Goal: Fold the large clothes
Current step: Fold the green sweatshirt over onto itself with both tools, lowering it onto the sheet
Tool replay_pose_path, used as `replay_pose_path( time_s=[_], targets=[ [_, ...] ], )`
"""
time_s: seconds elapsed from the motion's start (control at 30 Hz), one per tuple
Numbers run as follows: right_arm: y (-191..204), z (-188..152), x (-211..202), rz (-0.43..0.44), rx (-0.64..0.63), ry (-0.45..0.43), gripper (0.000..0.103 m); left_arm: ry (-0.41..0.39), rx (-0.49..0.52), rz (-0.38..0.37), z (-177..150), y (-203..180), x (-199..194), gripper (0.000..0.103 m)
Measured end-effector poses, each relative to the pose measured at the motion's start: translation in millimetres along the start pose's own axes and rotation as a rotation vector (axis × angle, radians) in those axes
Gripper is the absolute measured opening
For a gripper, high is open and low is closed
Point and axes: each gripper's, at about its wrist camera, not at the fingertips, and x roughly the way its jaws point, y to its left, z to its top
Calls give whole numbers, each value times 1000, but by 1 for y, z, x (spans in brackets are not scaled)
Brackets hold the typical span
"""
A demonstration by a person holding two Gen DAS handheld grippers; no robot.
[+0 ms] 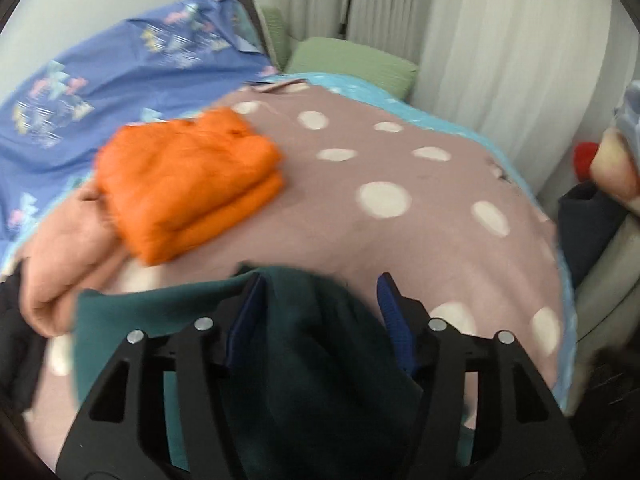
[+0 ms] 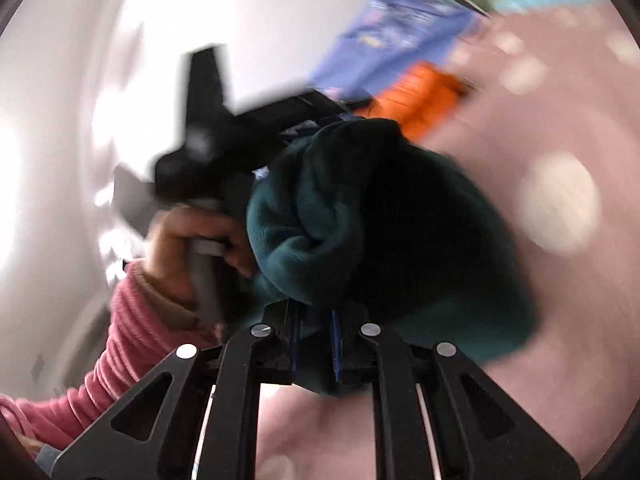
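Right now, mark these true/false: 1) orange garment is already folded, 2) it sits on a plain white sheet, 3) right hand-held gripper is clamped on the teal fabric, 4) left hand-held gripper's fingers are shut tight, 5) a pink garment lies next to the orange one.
1) True. The orange garment lies as a neat folded stack.
2) False. It rests on a mauve blanket with white dots.
3) True. The right hand-held gripper has its fingers pinched on the teal fleece garment.
4) False. The left hand-held gripper has its fingers spread wide, with teal fabric bunched between them.
5) True. A pink garment lies against the orange one's left side.
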Motion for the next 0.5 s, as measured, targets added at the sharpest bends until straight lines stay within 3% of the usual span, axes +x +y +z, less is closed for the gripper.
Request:
replay_pose_path(
  time_s=[0.07, 0.17, 0.2, 0.27, 0.3, 0.33, 0.37, 0.4, 0.5],
  targets=[
    [-19, -8, -4, 9, 68, 3, 15, -6, -65, -140, 5, -7, 17, 49],
    [-14, -11, -9, -17, 54, 22, 27, 39, -17, -58, -1, -19, 44, 46],
    [-10, -11, -9, -16, 43, 30, 32, 47, -13, -64, -5, -22, 48, 46],
    [-7, -13, -10, -3, 50, 26, 64, 36, -52, -99, -9, -16, 48, 46],
    [-7, -8, -6, -7, 64, 12, 66, 25, -78, -120, -8, -11, 46, 46],
    [-6, -7, -4, -15, 73, 1, 66, 22, -88, -128, -8, -10, 45, 46],
    [-5, -4, 0, -61, 68, -9, 48, 22, -92, -130, -8, -9, 45, 46],
    [-11, -2, -1, -97, 72, -13, 39, 21, -91, -132, -8, -9, 45, 46],
    [-28, -3, -1, -131, 143, -1, 32, -20, -90, -161, -1, -12, 30, 46]
  ],
)
